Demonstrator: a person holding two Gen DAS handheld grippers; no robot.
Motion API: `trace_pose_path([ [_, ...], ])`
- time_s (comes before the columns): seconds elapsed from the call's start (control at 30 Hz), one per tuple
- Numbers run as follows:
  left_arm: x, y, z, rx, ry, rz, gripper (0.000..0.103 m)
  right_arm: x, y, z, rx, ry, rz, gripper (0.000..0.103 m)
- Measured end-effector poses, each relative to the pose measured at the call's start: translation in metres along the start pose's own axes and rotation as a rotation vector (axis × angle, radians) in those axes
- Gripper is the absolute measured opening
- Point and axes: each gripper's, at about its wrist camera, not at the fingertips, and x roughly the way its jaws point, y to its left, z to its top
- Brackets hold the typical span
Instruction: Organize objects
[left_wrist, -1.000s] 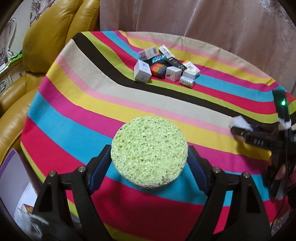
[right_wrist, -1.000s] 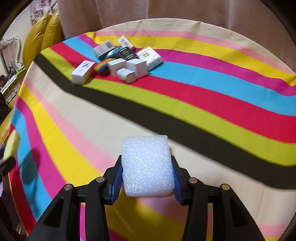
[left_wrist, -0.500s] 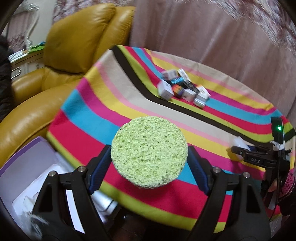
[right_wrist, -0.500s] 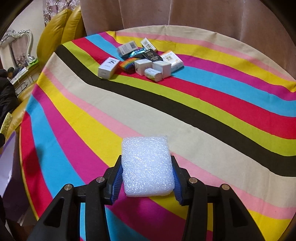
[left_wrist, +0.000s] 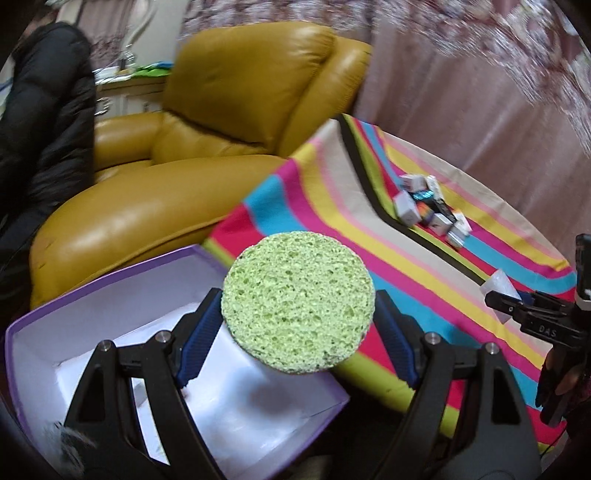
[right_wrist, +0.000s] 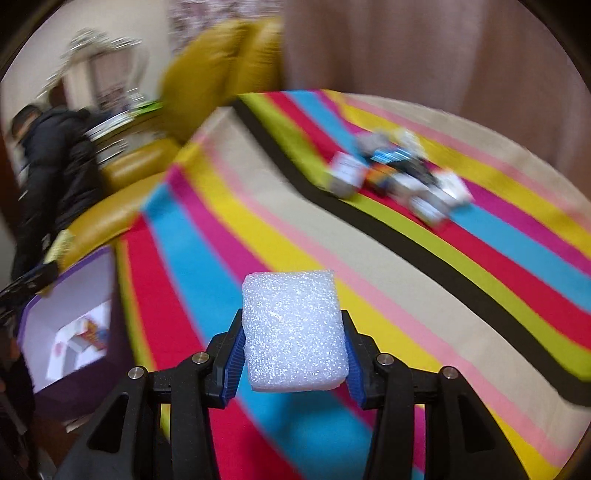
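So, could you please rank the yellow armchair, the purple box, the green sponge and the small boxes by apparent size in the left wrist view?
1. yellow armchair
2. purple box
3. green sponge, enlarged by nearness
4. small boxes, far off

Bright, even indoor light. Soft glare on the leather armchair (left_wrist: 207, 122). Faint shadow of the green sponge (left_wrist: 298, 304) inside the purple box (left_wrist: 110, 275). Heavy motion smear across the right wrist view: small boxes (right_wrist: 399, 177) and striped cloth (right_wrist: 406, 280) streaked, foam block (right_wrist: 293, 330) crisp. Fisheye bending, dark corners.
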Motion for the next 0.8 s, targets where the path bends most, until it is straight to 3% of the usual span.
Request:
trace_pose_path([
  [0.2,-0.035,0.049,-0.012,-0.039,-0.023,0.116,0.083,0.000,0.091,0.015,-0.190,-0.025,0.140,0.047],
  [0.43,-0.048,0.083,-0.034,-0.063,0.004,0.226,0.083,0.007,0.180,0.002,-0.378,0.010,0.267,0.047],
  [0.8,-0.058,0.119,-0.045,-0.100,0.019,0.357,0.083,0.028,0.262,-0.020,-0.564,0.055,0.368,0.047],
])
